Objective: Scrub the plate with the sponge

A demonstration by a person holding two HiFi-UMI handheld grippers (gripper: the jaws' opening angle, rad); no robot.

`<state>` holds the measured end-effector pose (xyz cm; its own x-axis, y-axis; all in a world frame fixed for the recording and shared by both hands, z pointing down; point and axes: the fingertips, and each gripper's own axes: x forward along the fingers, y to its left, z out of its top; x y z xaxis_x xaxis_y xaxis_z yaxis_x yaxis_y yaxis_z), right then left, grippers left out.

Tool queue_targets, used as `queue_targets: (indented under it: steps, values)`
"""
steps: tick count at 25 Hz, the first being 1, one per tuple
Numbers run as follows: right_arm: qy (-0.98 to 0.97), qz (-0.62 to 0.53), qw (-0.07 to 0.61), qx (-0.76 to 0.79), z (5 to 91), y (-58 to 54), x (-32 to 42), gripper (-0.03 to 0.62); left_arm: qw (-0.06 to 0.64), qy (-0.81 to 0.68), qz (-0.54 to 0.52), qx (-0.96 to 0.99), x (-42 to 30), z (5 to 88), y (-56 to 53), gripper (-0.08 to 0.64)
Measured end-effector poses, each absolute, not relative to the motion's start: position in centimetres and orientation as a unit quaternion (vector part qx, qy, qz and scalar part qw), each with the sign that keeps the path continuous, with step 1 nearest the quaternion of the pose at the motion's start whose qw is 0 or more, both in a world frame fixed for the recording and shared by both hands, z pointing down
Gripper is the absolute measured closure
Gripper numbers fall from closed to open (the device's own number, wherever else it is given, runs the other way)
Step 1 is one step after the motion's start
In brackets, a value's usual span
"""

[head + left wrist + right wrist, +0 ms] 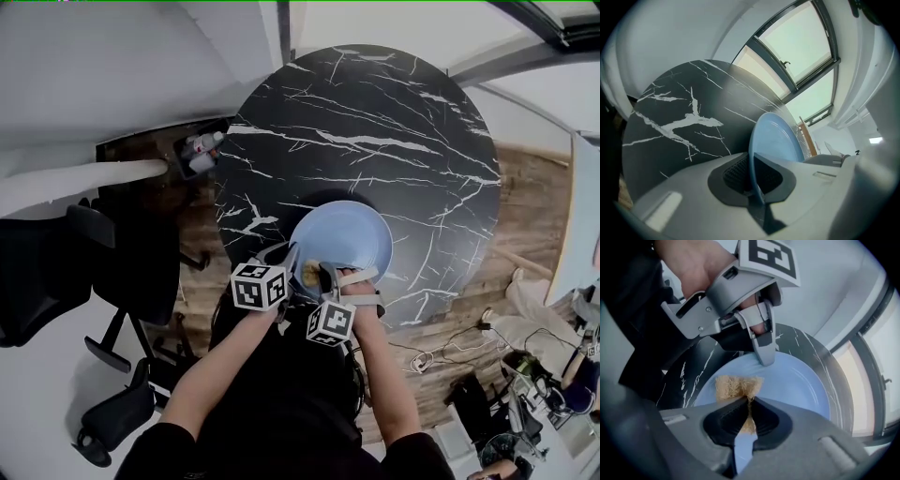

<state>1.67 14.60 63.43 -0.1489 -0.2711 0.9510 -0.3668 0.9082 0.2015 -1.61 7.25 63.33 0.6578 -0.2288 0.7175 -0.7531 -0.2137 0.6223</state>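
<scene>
A light blue plate (347, 234) sits at the near edge of the round black marble table (375, 122). My left gripper (289, 272) is shut on the plate's near-left rim; in the left gripper view the plate (777, 136) stands edge-on between the dark pads (736, 173). My right gripper (319, 278) is shut on a tan sponge (308, 273) and points steeply down over the plate's near part. In the right gripper view the sponge (738, 386) pokes out past the jaws (749, 416) above the plate (797, 385), with the left gripper (765, 350) clamped on the rim just beyond.
Black office chairs (112, 272) stand on the floor at the left. A dark bin with bottles (202, 150) sits beside the table's left edge. Cables and clutter (450, 352) lie on the wooden floor at the right. The far table top (679, 122) is bare.
</scene>
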Motion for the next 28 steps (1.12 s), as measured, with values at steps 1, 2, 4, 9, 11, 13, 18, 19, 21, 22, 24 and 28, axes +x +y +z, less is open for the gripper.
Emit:
queue_targets:
  steps: [1, 2, 4, 9, 11, 13, 18, 19, 21, 22, 24, 28]
  values:
    - [-0.757, 0.039, 0.618, 0.208, 63.3, 14.3, 1.5, 0.566, 0.53, -0.331, 0.248, 0.74, -1.6, 63.3, 7.2, 0.543]
    - [-0.758, 0.038, 0.618, 0.206, 63.3, 14.0, 1.3, 0.566, 0.529, -0.329, 0.249, 0.742, -1.6, 63.3, 7.3, 0.543]
    - [-0.761, 0.033, 0.616, 0.2, 63.5, 13.5, 0.9, 0.566, 0.526, -0.327, 0.251, 0.744, -1.5, 63.3, 7.3, 0.543]
    - [-0.757, 0.019, 0.625, 0.189, 63.6, 12.1, 0.4, 0.565, 0.516, -0.32, 0.257, 0.751, -1.4, 63.2, 7.4, 0.541]
    - [-0.755, 0.008, 0.629, 0.184, 63.6, 11.5, 0.2, 0.565, 0.514, -0.319, 0.258, 0.754, -1.3, 63.2, 7.4, 0.541]
    - [-0.756, 0.009, 0.632, 0.172, 63.9, 11.3, 0.1, 0.563, 0.513, -0.319, 0.258, 0.754, -1.4, 63.2, 7.4, 0.541]
    - [-0.753, 0.0, 0.643, 0.141, 63.9, 10.8, 0.2, 0.56, 0.511, -0.315, 0.26, 0.756, -1.3, 63.2, 7.4, 0.541]
    - [-0.751, -0.006, 0.647, 0.134, 64.0, 10.6, 0.2, 0.559, 0.511, -0.315, 0.26, 0.757, -1.3, 63.2, 7.3, 0.54]
    - [-0.749, -0.018, 0.651, 0.124, 64.0, 10.2, 0.2, 0.554, 0.511, -0.316, 0.257, 0.757, -1.3, 63.2, 7.3, 0.541]
    - [-0.748, -0.023, 0.652, 0.122, 63.9, 9.9, 0.2, 0.552, 0.51, -0.317, 0.256, 0.758, -1.3, 63.2, 7.2, 0.542]
    - [-0.745, -0.031, 0.655, 0.119, 63.7, 9.3, 0.4, 0.551, 0.509, -0.315, 0.254, 0.76, -1.2, 63.2, 7.1, 0.544]
    - [-0.744, -0.053, 0.657, 0.109, 64.0, 8.1, 0.6, 0.552, 0.504, -0.31, 0.257, 0.764, -1.2, 63.2, 7.1, 0.543]
